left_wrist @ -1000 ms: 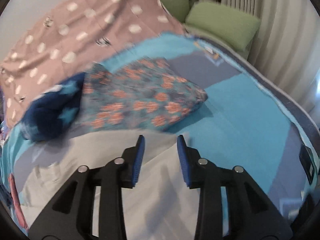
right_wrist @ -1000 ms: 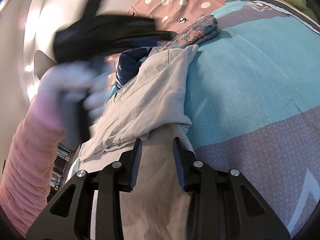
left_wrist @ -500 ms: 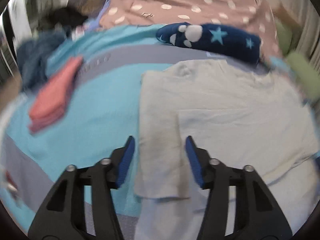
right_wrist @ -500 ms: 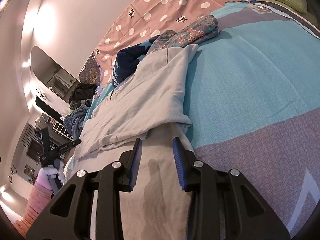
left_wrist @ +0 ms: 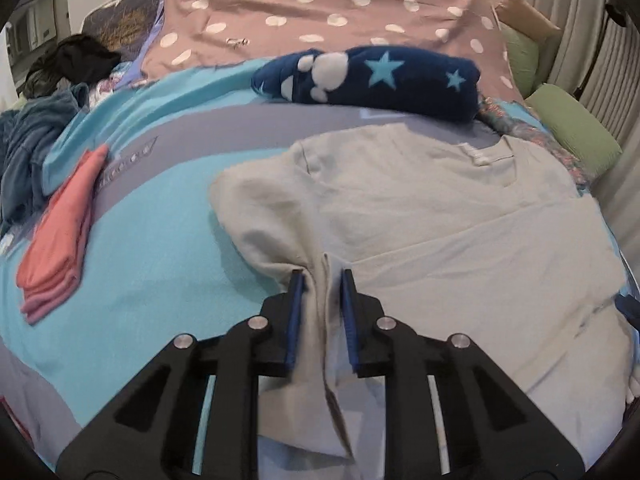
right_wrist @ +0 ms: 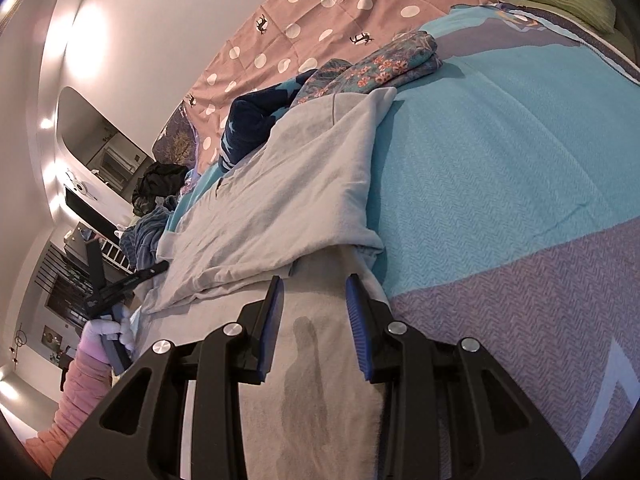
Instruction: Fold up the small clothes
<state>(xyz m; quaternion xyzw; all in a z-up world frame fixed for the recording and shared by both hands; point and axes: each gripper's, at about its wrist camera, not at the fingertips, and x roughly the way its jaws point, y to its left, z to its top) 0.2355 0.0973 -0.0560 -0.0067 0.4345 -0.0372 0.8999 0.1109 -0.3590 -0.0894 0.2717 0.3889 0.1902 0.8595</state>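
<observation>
Item one: our left gripper [left_wrist: 321,274], jaws just closed further and now narrow, with a bunched ridge of the grey shirt [left_wrist: 420,216] standing between the blue pads at the sleeve seam; the pads [left_wrist: 297,304] touch the gathered cloth on both sides, so we record it as pinching the shirt.

Item two: our right gripper [right_wrist: 314,280], jaws at a moderate gap, laid over the shirt's lower cloth [right_wrist: 320,360]. Fabric lies between the fingers, but whether the pads press on it we cannot tell.

Item three: the grey shirt, spread on the turquoise-and-grey bedspread [left_wrist: 160,248], collar toward 12 o'clock in the left wrist view, one sleeve folded inward toward 10 o'clock from the left gripper.

Item four: a navy fleece with stars and paw prints [left_wrist: 372,78], folded, at 12 o'clock beyond the collar.

Item five: a folded floral garment [right_wrist: 384,66], at 1 o'clock in the right wrist view, beside the fleece.

Item six: a stack of folded coral clothes [left_wrist: 60,236], at 9 o'clock, well apart from the shirt.

Item seven: a pink dotted cover [left_wrist: 320,12] along the far edge.

Item eight: green cushions [left_wrist: 572,132] at 2 o'clock.

Item nine: a heap of dark blue cloth [left_wrist: 28,148] at 10 o'clock.
</observation>
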